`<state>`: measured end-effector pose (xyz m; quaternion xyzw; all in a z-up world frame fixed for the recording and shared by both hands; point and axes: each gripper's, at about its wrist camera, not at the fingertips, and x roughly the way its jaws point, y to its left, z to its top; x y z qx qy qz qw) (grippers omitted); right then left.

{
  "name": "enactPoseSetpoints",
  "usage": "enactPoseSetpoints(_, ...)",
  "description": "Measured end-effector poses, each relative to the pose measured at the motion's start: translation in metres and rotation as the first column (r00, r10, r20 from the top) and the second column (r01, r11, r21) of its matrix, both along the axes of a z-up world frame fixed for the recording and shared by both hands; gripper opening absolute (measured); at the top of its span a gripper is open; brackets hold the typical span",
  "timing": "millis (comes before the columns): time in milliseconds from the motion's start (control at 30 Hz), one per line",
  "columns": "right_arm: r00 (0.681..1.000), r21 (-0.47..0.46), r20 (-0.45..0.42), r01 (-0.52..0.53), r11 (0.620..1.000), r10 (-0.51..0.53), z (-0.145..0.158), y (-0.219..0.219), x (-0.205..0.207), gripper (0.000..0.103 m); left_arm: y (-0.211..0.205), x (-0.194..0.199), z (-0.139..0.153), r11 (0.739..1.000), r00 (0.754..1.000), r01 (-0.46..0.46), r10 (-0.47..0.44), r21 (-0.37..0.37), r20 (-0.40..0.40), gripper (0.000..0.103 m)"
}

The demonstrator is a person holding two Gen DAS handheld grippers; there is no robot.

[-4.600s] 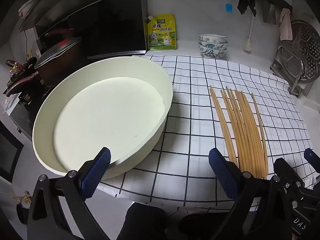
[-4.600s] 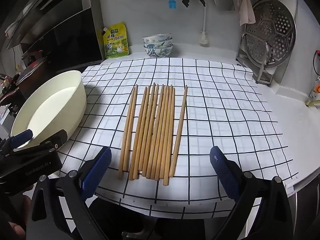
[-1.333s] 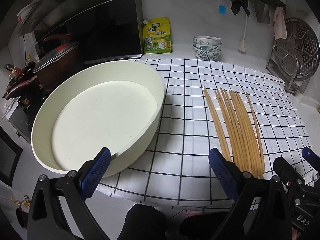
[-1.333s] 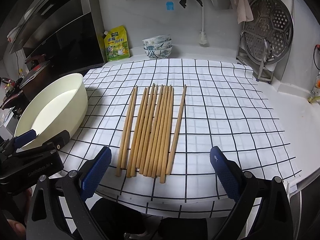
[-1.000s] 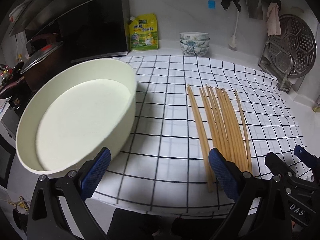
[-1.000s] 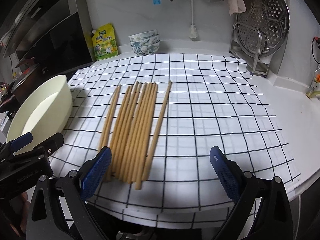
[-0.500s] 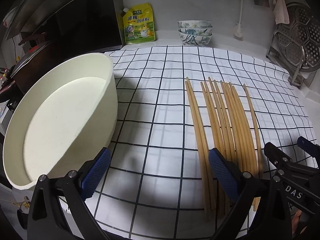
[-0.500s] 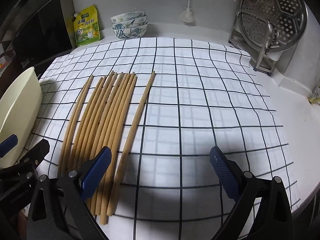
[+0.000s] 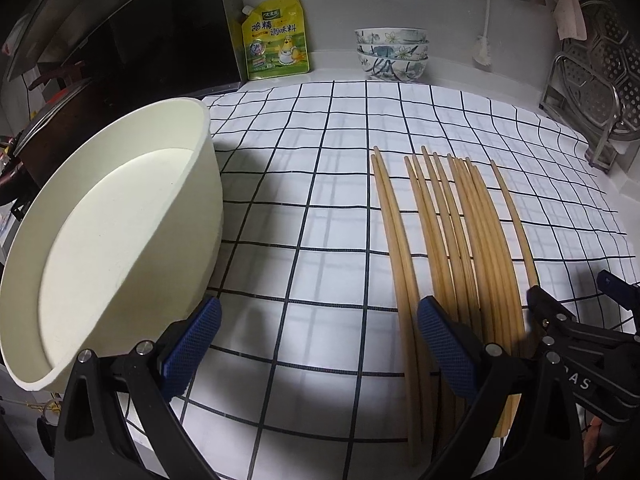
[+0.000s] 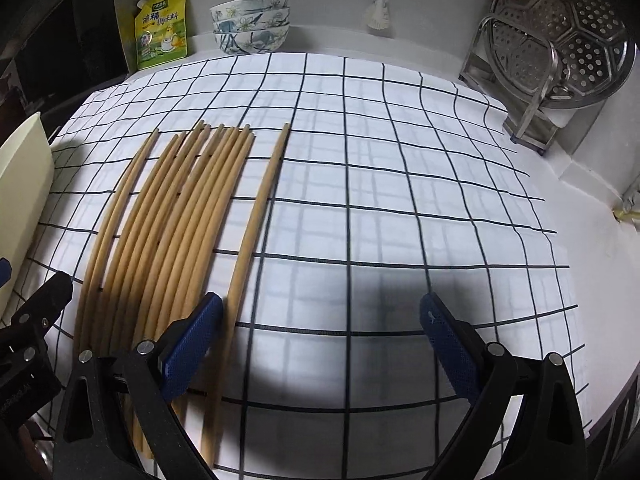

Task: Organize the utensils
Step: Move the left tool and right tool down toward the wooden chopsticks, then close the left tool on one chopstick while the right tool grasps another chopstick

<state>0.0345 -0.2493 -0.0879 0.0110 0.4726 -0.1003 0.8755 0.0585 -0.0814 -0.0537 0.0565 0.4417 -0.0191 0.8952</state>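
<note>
The left gripper (image 9: 318,344) is seen with its fingers (image 9: 192,342) spread wide, nothing held; the right one overlaps the leftmost chopsticks (image 9: 452,248). The right gripper (image 10: 320,344) is likewise held wide and empty, its left finger (image 10: 192,340) over the row's near ends. "DAS" can be read on the right gripper's body; the yellow pouch (image 9: 276,38) bears Chinese writing. The chopsticks lie side by side near the desk's front edge, the cream basin (image 9: 120,236) at its left edge. Compared with 0.5 s ago, both grippers are found lower and nearer the chopsticks.
</note>
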Motion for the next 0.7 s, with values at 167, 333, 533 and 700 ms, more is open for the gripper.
enactPoseSetpoints(167,1.0,0.007,0.001,0.028,1.0,-0.028,-0.001,-0.014,-0.008,0.094,-0.003,0.006,-0.006,1.0,1.0,-0.01,0.011,0.017,-0.014,0.097)
enactPoseSetpoints(333,0.999,0.027,0.004,0.033,0.999,-0.033,-0.002,-0.023,-0.014,0.094,-0.002,0.013,-0.01,0.999,0.999,-0.038,0.039,0.028,-0.024,0.097)
enactPoseSetpoints(533,1.0,0.03,0.004,0.013,0.999,-0.013,-0.002,-0.018,-0.013,0.094,-0.002,0.014,-0.012,0.998,0.999,-0.048,0.048,0.036,-0.02,0.097)
enactPoseSetpoints(700,1.0,0.035,0.003,-0.001,0.999,0.001,-0.002,-0.016,-0.01,0.094,-0.003,0.015,-0.014,0.999,0.998,-0.041,0.042,0.016,-0.049,0.097)
